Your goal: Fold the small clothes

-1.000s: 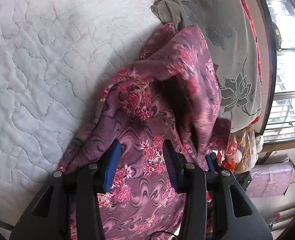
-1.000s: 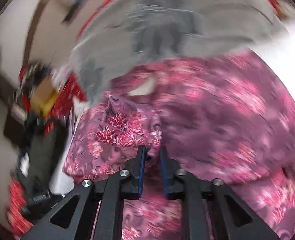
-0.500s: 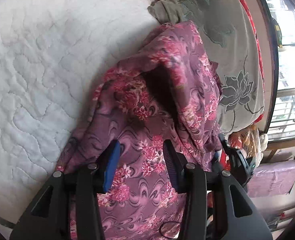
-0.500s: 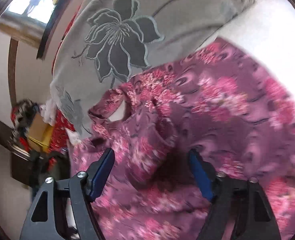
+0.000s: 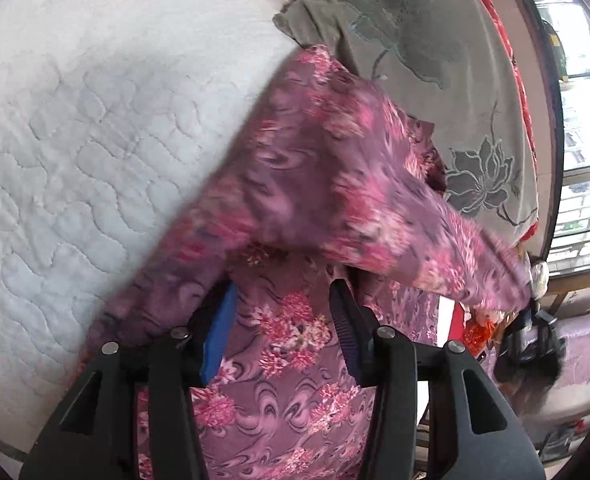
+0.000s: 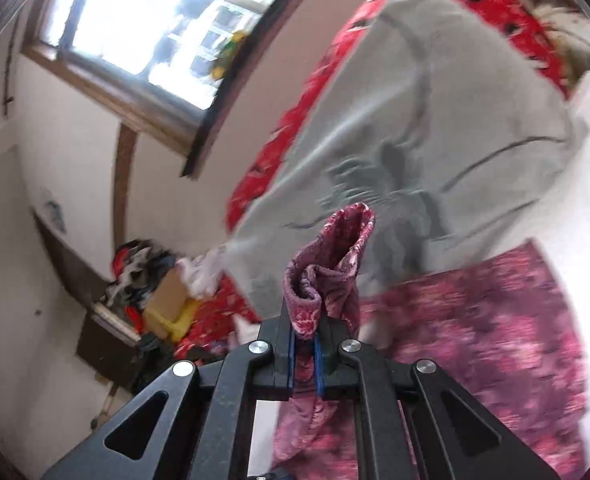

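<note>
While no writing shows, right claw (image 6: 305, 350) clamping floral garment (image 6: 327, 256), left claw (image 5: 283, 332) opening

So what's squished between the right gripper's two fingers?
A bunched edge of the purple flowered garment, pinched in the right gripper, seen in the right wrist view.

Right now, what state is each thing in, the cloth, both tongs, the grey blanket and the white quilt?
Floral cloth: partly lifted, one flap raised.
Right tongs: shut on a bunched edge of the floral cloth.
Left tongs: opening, over the cloth, not pinching it.
Grey blanket: spread flat.
White quilt: spread flat.
</note>
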Tool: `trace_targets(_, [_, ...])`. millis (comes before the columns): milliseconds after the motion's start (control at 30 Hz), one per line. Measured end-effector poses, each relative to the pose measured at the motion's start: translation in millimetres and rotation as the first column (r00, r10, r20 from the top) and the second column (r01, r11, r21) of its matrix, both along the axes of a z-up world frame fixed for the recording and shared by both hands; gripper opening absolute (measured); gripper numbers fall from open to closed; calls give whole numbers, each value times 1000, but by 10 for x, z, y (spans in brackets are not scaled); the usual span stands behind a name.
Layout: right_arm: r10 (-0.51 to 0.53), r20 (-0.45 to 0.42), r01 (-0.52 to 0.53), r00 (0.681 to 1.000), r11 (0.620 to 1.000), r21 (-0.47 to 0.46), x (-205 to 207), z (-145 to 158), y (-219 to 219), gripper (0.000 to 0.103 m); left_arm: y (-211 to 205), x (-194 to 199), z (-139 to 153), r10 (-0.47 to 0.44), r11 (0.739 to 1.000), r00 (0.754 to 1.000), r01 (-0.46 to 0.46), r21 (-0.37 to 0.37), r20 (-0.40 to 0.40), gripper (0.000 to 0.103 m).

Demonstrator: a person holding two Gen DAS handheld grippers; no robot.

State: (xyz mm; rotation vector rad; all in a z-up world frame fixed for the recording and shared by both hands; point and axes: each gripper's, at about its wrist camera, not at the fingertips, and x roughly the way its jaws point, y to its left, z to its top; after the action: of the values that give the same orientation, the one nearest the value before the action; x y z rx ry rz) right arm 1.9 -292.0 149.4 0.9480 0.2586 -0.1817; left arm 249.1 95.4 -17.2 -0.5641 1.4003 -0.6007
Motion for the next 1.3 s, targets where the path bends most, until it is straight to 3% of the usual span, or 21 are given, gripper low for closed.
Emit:
trace_targets(133, [-78,-131,85,988,995,51,-186,-499,-222,7,71,0,-32,15,1000,1000,-15,-13,-14,46])
trace_targets(267, [-117,-335,142,935,988,53,-274,-1008,-355,8,57,-52,49,-17,1000,1000,17,12,0,46])
trace_targets(333, [-107,-358,142,927,987,74,-356,-1116,-374,13,20,-108,195,-50,999,998,50,-3,41,46])
trace_targets(433, [-188,-352,210,917,977,26,-528,-995,-354,20,-107,-146,476,-93,995,987,95,-13,129,46])
trace_targets(500, [-228,-282,230,932,973,-27,-639,-828,-305,27,-268,-121,642,-120,993,975,122,2,185,46])
trace_targets(567, [-189,-232,178,954,982,-66,-579,-690,-235,35,-507,-71,752,-155,988,961,146,53,230,50])
trace_targets(633, [-101,-245,80,964,992,-95,-395,-652,-161,37,-813,-19,769,-203,976,944,173,134,259,50])
trace_targets(700, [-60,-276,27,959,992,-122,-256,-698,-91,37,-1062,-16,669,-259,946,928,187,265,268,50])
trace_targets(800, [-38,-386,-4,922,994,-109,-79,-990,-77,37,-1273,17,292,-322,884,928,226,409,185,52])
trace_targets(833, [-36,-416,-6,909,995,-97,-67,-1089,-89,35,-1279,27,174,-319,883,932,227,411,170,54])
trace_targets(900, [-22,-400,-14,916,996,-86,-89,-1184,-117,31,-1241,19,203,-319,892,927,223,394,198,54])
trace_targets(1000, [-5,-402,-27,916,997,-74,-158,-1042,-143,35,-1112,-33,310,-318,902,931,240,359,177,53])
trace_targets(1100, [-14,-368,-39,930,990,-137,-325,-880,-105,38,-956,-155,326,-300,913,932,220,342,201,54])
trace_targets(1133, [-17,-379,-43,925,988,-149,-362,-883,-103,46,-945,-176,259,-298,910,935,217,354,192,55])
trace_targets(1200, [3,-470,-70,883,990,-125,-348,-1060,-127,51,-1009,-224,163,-318,894,927,224,389,199,55])
trace_targets(1233, [33,-498,-96,866,990,-103,-347,-1145,-135,51,-1034,-263,204,-333,883,919,224,412,213,55])
trace_targets(1267, [22,-487,-95,873,988,-125,-391,-1094,-117,50,-1068,-329,268,-364,863,910,248,441,200,55])
trace_targets(1300, [27,-504,-102,863,987,-123,-421,-1022,-91,50,-1074,-371,292,-378,859,907,270,434,185,55])
